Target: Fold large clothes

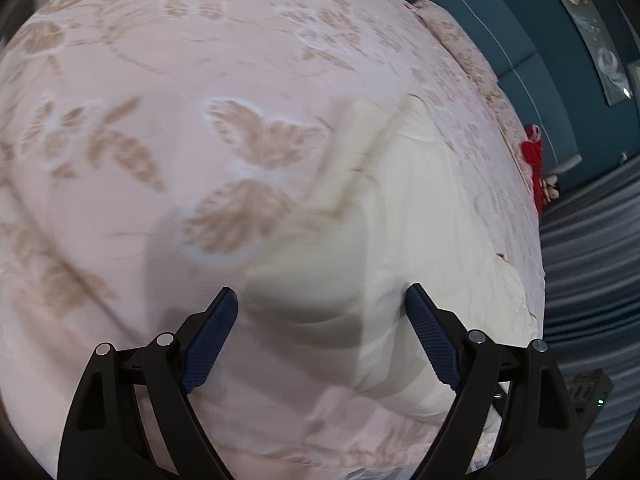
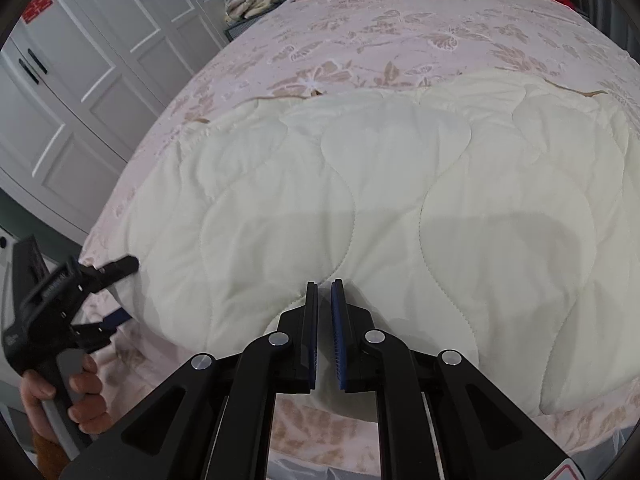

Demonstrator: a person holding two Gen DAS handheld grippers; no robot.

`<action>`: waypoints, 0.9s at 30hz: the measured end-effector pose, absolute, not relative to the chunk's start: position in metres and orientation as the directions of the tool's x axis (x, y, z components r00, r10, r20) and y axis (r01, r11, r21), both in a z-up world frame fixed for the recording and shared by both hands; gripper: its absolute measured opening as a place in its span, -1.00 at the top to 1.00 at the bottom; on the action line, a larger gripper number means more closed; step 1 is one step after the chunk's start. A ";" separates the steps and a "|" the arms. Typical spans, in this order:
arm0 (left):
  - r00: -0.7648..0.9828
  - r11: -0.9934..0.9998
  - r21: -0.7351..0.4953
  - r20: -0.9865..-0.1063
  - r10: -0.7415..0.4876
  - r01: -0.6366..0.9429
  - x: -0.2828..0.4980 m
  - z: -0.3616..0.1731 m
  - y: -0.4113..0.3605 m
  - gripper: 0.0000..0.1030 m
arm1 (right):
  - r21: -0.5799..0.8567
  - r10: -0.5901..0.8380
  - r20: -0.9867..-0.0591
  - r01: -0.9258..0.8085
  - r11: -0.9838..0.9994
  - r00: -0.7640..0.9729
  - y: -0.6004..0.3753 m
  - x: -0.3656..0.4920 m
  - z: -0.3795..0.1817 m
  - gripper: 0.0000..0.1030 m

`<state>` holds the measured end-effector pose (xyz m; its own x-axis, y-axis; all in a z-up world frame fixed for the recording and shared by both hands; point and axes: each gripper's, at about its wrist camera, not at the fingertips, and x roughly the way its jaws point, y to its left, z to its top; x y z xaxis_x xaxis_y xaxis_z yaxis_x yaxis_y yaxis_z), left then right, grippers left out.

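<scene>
Both wrist views close above quilt (image 2: 400, 184)

Motion blur is smearing the cream quilt (image 1: 360, 220) in the left wrist view, hiding its stitching. The right hand-held gripper (image 2: 324, 300) is covering the quilt's near edge, while the frame is cutting off the quilt's right side.

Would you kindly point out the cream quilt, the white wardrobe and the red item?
cream quilt (image 2: 400, 184): right wrist view, quilted middle.
white wardrobe (image 2: 100, 60): right wrist view, door panel.
red item (image 1: 534, 156): left wrist view, its middle.
</scene>
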<state>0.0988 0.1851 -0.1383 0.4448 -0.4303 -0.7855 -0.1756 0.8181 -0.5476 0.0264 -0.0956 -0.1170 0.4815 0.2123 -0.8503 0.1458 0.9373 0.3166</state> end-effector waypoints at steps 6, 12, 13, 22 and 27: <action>0.466 0.881 -0.457 -0.810 -0.356 -0.122 0.101 -0.122 0.159 -0.32 | 0.324 0.220 -0.862 0.165 0.931 0.456 -0.099 0.033 -0.136 0.91; 0.517 0.932 -0.361 -0.794 -0.321 0.024 0.089 -0.082 0.125 0.27 | 0.347 0.232 -0.862 0.191 0.918 0.450 -0.103 0.038 -0.146 1.00; 0.522 0.934 -0.353 -0.789 -0.323 0.045 0.087 -0.075 0.119 0.31 | 0.349 0.232 -0.862 0.195 0.917 0.451 -0.104 0.038 -0.147 1.00; 0.553 0.939 -0.296 -0.760 -0.343 0.176 0.072 -0.030 0.074 0.59 | 0.342 0.225 -0.861 0.195 0.919 0.455 -0.103 0.038 -0.149 1.00; 0.553 0.928 -0.285 -0.745 -0.373 0.241 0.062 -0.015 0.049 0.65 | 0.350 0.232 -0.859 0.192 0.917 0.457 -0.105 0.040 -0.150 1.00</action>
